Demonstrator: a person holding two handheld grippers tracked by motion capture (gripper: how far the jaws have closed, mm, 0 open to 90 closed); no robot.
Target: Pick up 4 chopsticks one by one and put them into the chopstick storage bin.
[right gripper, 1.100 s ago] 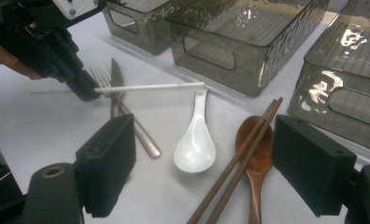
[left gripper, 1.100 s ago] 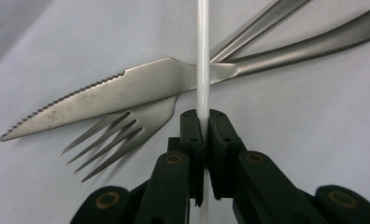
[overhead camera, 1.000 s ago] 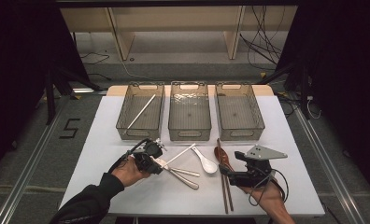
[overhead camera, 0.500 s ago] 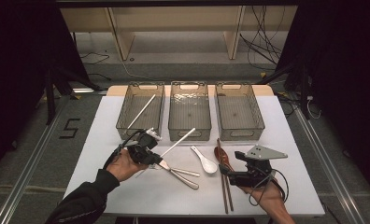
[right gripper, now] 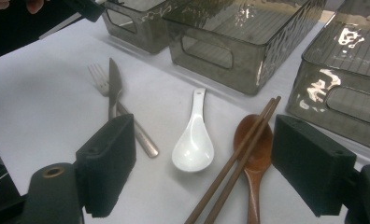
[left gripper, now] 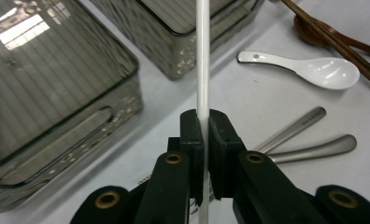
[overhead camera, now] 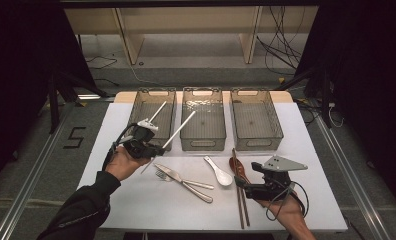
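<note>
Left gripper (overhead camera: 153,148), lifted toward the bins, pinches a white chopstick (left gripper: 202,60), its lower end seemingly hidden.

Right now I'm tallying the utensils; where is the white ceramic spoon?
In the high view the white ceramic spoon lies on the table's middle front, between the knife and the brown wooden spoon.

black sleeve (overhead camera: 81,210), black fingers (right gripper: 106,158), brass screws, grey plate (overhead camera: 281,163)
</note>
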